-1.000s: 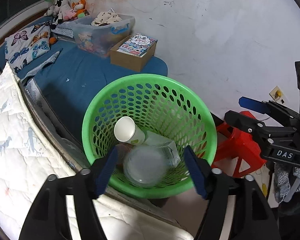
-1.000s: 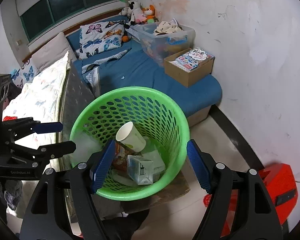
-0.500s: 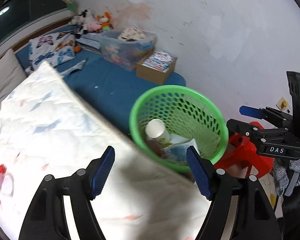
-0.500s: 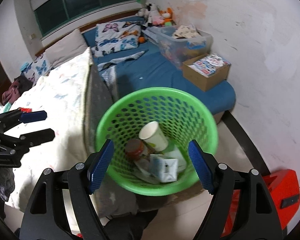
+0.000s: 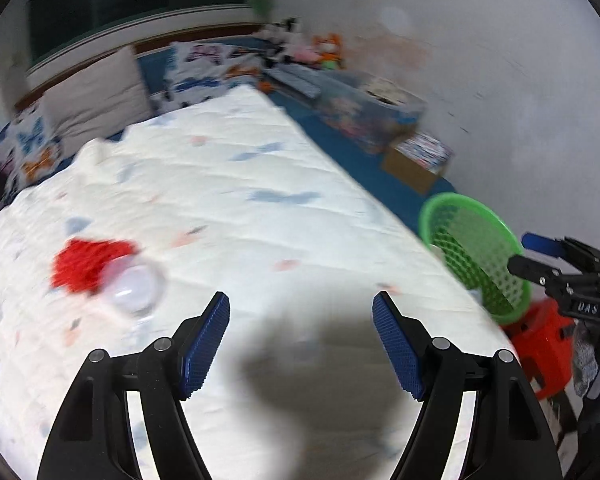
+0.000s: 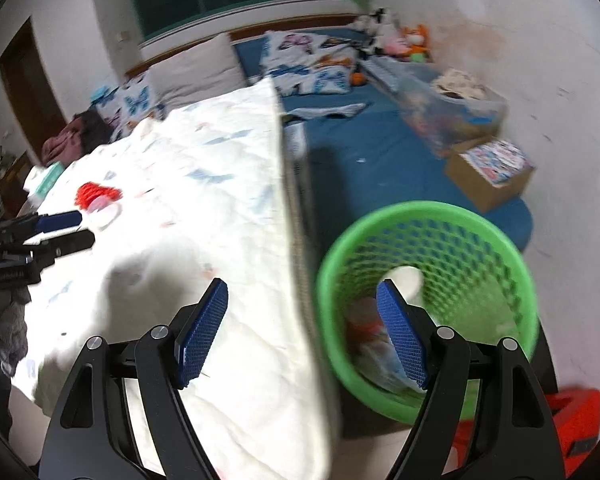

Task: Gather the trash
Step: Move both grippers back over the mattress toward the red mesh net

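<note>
We are holding the left gripper [image 5: 301, 344] above the white quilt [image 5: 228, 200] with its jaws spread wide and nothing between them. The right gripper [image 6: 301, 334] is hanging near the quilt's right edge, jaws also spread and empty, its right finger sitting in front of the green basket [image 6: 452, 216].

The trash we are looking for seems to be the clear plastic cup [image 5: 134, 290] lying on its side toward the left edge of the quilt, touching a red mesh piece [image 5: 86, 260]. The basket is standing on the floor just off the quilt's right edge, already holding a paper cup [image 6: 406, 278] and some wrappers we cannot make out through the blur.

We are judging a few risks. The clear cup looks thin and smooth, so a hard squeeze may be crushing it or popping it out sideways. The soft quilt gives way, and a low approach could be pinching fabric along with the cup. The red mesh may be snagging on a finger and dragging along. Both views are blurred, so we are uncertain about exact alignment.
</note>
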### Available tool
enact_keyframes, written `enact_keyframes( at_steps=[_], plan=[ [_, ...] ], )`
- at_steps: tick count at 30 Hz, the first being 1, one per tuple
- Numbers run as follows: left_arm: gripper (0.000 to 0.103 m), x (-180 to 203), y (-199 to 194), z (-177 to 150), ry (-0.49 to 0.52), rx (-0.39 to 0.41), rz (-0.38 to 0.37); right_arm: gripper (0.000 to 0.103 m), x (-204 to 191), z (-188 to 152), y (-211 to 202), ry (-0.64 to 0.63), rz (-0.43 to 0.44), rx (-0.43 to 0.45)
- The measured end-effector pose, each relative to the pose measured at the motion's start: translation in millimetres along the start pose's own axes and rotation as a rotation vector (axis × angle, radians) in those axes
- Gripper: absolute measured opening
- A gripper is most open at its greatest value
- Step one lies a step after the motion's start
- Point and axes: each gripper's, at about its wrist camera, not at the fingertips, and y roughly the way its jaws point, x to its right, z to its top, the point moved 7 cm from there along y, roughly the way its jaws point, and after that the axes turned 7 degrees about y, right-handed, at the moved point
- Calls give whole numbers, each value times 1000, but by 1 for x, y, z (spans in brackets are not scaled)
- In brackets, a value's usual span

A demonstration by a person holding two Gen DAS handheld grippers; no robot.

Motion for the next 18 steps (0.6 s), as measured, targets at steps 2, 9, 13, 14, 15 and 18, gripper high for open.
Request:
enact_keyframes(
  at_steps=[2,9,13,14,15,18],
  plan=[
    [71,-26,-8,-6,-29,8,33,77,-22,3,10,-25,29,-9],
    [71,-104,-35,-29,-122,19,140,77,-88,9,42,-104,101,-51],
    [71,-139,-48,-44,-165,17,187,77,-125,5,58,-162,128,-75],
    [71,-150,-52,-48,-177,19,205,77,-136,5,62,-182,129,-76],
    [71,-155,-53,-49,-184,21,215,77,-146,4,66,-201,139,-78],
    [72,-173,-60,-55,-208,27,235,77,-173,1,77,-240,167,-88]
  ],
)
